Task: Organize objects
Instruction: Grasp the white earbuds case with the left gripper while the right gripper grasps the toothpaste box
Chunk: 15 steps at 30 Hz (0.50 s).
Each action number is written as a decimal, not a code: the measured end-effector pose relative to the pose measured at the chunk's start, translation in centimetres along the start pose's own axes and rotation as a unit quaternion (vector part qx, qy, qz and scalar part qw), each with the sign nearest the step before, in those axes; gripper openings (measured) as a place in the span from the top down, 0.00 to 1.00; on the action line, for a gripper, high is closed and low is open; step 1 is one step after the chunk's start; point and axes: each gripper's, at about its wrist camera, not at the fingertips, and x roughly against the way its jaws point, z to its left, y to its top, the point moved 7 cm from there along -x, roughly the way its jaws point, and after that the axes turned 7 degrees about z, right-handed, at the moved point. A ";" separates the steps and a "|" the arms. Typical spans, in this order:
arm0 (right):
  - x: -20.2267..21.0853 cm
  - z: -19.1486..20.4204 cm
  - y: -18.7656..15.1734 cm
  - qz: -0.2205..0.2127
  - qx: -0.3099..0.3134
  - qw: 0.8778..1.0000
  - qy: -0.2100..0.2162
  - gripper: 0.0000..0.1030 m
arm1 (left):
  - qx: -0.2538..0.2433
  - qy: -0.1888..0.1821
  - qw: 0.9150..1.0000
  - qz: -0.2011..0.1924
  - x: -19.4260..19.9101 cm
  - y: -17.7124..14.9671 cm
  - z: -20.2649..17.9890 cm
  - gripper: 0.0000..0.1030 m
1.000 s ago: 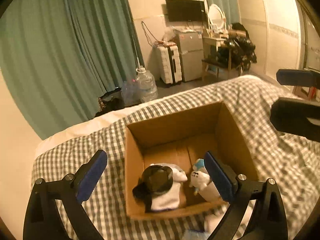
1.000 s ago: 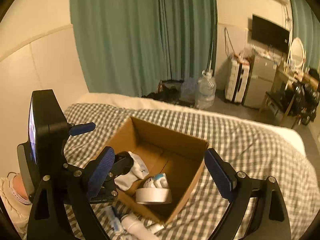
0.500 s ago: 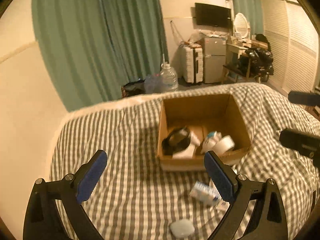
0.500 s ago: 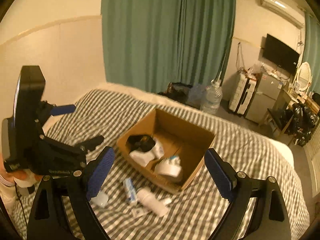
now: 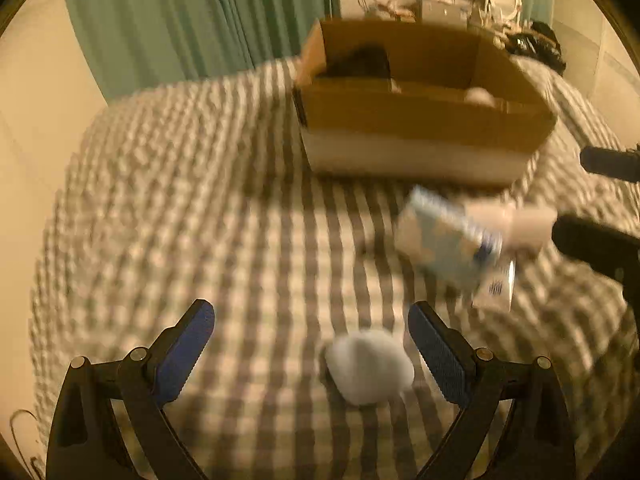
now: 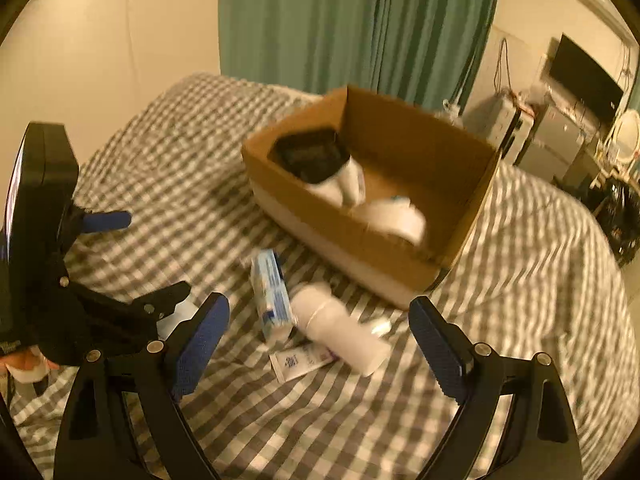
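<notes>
An open cardboard box [image 5: 424,128] [image 6: 360,240] sits on the checked bed and holds a black item [image 6: 310,154], a white cloth and a white roll [image 6: 394,218]. On the bedcover in front of it lie a blue-and-white carton [image 5: 448,240] [image 6: 272,294], a white bottle [image 6: 340,328] [image 5: 516,224], a flat sachet [image 6: 300,360] and a small white rounded object [image 5: 368,364]. My left gripper [image 5: 310,354] is open and empty, low over the bed, with the rounded object between its fingers. My right gripper [image 6: 320,344] is open and empty above the bottle and carton.
The checked bedcover [image 6: 520,280] spreads on all sides. A green curtain [image 6: 340,20] hangs behind the bed. A cream wall [image 6: 100,40] runs along the left. Suitcases, a TV and cluttered furniture [image 6: 560,120] stand at the far right.
Both grippers have pulled back from the box and dropped toward the loose items on the bed. The left one now straddles the white rounded object. Both views are blurred by motion.
</notes>
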 end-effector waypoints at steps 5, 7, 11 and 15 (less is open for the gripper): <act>-2.5 -0.9 -1.8 0.019 -0.033 0.999 0.017 0.11 | -0.032 -0.044 0.998 0.030 -2.0 -2.1 -2.6 0.05; -2.6 -1.4 -2.0 0.018 -0.049 0.998 0.030 0.12 | -0.053 -0.032 0.997 0.038 -2.7 -2.5 -3.6 0.14; -2.2 -1.6 -2.1 0.010 -0.057 0.998 0.036 0.12 | -0.059 -0.049 0.996 0.048 -3.1 -3.0 -4.3 0.45; -2.1 -1.5 -2.5 0.011 -0.062 0.997 0.038 0.12 | -0.055 -0.035 0.997 0.034 -2.0 -2.8 -4.0 0.45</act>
